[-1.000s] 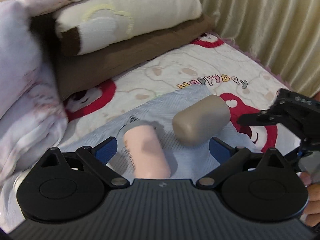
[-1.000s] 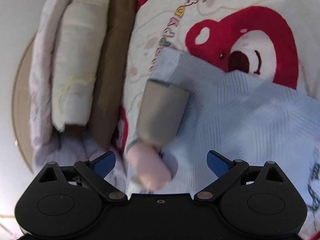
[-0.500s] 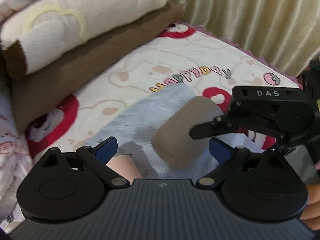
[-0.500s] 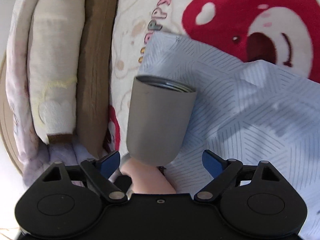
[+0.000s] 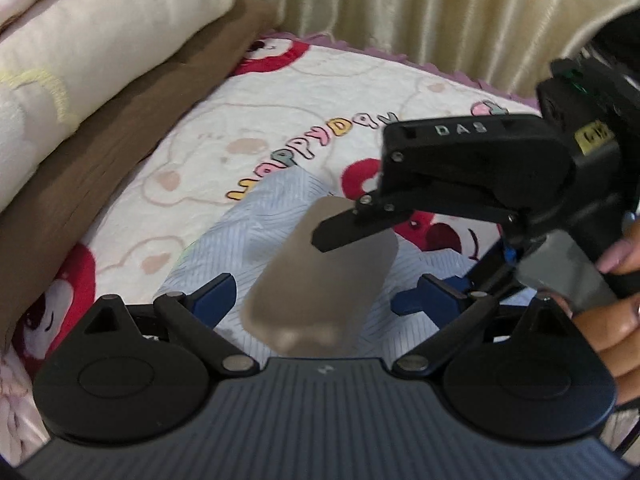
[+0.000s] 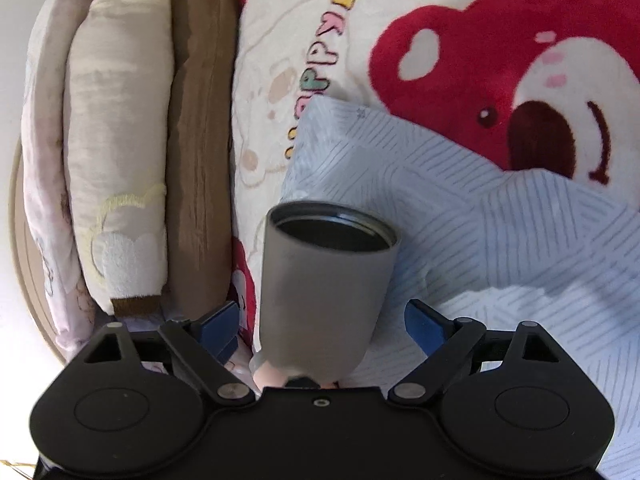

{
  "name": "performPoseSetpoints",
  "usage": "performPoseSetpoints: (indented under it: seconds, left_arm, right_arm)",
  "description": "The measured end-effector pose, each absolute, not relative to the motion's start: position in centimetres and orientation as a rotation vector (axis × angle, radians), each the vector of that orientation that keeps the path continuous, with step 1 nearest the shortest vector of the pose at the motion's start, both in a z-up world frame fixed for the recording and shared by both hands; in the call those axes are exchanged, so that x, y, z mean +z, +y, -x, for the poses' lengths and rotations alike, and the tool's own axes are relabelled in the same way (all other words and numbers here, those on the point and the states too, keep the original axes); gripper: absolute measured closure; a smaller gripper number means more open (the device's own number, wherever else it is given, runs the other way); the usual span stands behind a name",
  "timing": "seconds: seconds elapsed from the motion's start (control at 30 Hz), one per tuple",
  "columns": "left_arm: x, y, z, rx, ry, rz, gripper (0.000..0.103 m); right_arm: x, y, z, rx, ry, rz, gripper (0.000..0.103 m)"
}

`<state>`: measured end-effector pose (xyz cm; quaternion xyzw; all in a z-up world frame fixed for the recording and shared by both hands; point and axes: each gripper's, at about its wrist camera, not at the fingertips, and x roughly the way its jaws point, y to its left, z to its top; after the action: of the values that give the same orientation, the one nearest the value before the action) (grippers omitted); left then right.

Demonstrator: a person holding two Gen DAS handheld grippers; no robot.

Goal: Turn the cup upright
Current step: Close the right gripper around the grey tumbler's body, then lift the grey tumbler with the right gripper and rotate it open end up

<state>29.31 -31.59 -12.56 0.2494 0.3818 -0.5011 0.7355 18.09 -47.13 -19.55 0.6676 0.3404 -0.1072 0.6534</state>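
A grey-beige cup (image 5: 320,280) lies on its side on a light blue striped cloth (image 5: 248,232) on the bed. In the right wrist view the cup (image 6: 320,292) lies between my open fingers, its dark open mouth pointing away from me. My right gripper (image 6: 322,324) is open around the cup's lower body, blue pads apart from its sides. My left gripper (image 5: 324,300) is open too, with the cup's closed end between its fingers. The right gripper (image 5: 460,184) shows in the left wrist view, reaching in over the cup from the right.
A pink cup (image 6: 276,376) peeks out just behind the grey cup's base. Folded cream and brown blankets (image 5: 80,80) are stacked at the left. A curtain (image 5: 440,12) hangs behind the bed. The bedsheet (image 6: 500,60) has red bear prints.
Both grippers have moved in on the grey cup, which now sits between each pair of fingers. The right gripper has come in over the cup. The pink cup has dropped out of the left view.
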Motion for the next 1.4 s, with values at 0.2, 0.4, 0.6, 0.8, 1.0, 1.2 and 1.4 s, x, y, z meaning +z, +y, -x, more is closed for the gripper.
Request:
performPoseSetpoints:
  seconds: [0.2, 0.4, 0.6, 0.8, 1.0, 1.2, 1.4]
  left_arm:
    - [-13.7, -32.8, -29.9, -1.091, 0.871, -0.581, 0.006]
    - [-14.7, -33.1, -30.6, -1.087, 0.914, -0.588, 0.008]
    - [-14.1, -32.3, -31.2, -1.085, 0.929, -0.512, 0.025]
    - [-13.4, -32.0, -30.5, -1.141, 0.94, -0.529, 0.028]
    - [-14.0, -32.9, -30.2, -1.096, 0.936, -0.58, 0.028]
    - [-14.6, -32.7, -30.1, -1.047, 0.942, -0.549, 0.028]
    - [-14.6, -31.6, -28.1, -1.04, 0.963, -0.553, 0.032]
  right_arm:
    - [-20.4, -47.2, -18.6, -0.183, 0.802, -1.551, 0.01]
    - [-21.3, -47.4, -18.8, -0.149, 0.807, -1.601, 0.01]
    - [-21.4, -47.5, -19.1, -0.149, 0.814, -1.592, 0.01]
    - [-21.0, -47.4, -19.5, -0.203, 0.812, -1.503, 0.01]
    - [-20.1, -46.9, -19.8, -0.236, 0.806, -1.406, 0.017]
    - [-19.8, -46.4, -20.2, -0.226, 0.779, -1.358, 0.018]
    - [-18.9, -45.6, -20.4, -0.188, 0.808, -1.223, 0.019]
